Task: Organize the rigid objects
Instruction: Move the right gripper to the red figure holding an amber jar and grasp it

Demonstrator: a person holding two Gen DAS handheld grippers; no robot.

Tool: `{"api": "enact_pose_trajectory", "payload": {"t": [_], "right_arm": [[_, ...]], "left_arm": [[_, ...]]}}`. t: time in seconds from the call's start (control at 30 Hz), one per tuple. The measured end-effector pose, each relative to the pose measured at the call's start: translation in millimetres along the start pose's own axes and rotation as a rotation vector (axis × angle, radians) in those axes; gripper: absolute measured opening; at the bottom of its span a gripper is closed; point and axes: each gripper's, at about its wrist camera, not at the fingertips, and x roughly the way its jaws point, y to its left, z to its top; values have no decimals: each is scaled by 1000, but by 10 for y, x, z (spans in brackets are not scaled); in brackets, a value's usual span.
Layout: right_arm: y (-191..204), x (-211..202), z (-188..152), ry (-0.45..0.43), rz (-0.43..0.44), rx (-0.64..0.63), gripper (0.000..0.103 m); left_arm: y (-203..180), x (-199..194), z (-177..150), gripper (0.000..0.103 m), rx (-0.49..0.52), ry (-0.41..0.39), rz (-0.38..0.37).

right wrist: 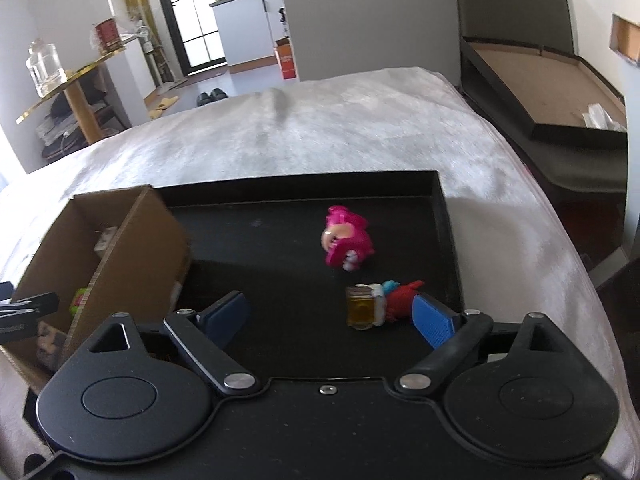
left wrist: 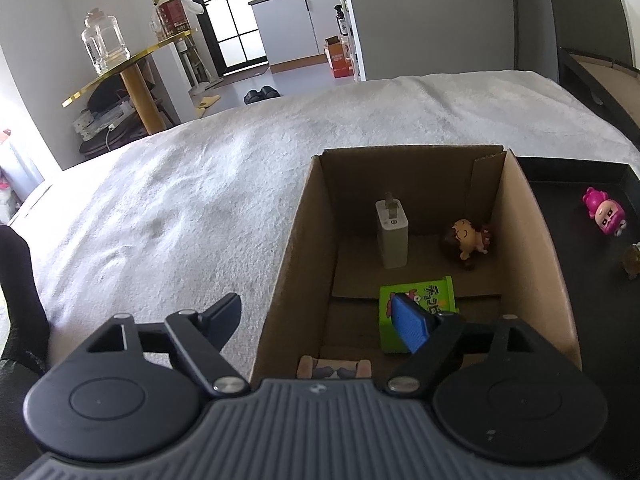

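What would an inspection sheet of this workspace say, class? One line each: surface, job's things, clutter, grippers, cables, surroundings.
Surface: white blanket under a cardboard box and a black tray.
Job's things: in the box, white charger, brown-haired figurine, green packet; on the tray, pink figurine, yellow-and-red toy.
Clutter: nothing seen.
Grippers: left gripper open over the box's left wall; right gripper open over the tray, empty.
Cables: white cable under the gold side table.
Surroundings: glass jar, kitchen doorway, slippers.
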Motion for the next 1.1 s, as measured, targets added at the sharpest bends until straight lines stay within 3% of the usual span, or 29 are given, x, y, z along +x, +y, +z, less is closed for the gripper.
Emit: {"api": "enact_pose_trajectory", "payload": {"t": [0.6,0.93,0.97,1.03,1.1], "right_arm": [[-304,461,-123,16,2,25,84],[-269,625,-88,22,-12,-5,83],[-268,644,-81,23,-9,-2,80],[-260,646,-72,21,-32,-12,61],[-245,630,-46,38,-22,-22,59]], "left_arm": [[-154,146,-11,81,48,30,35],[-114,168,-4,81,35,31,43],[-107,167,-4,81,33,32,43],[-90,160,-3,81,27,32,44],[-71,146,1,81,19,31,43]]}}
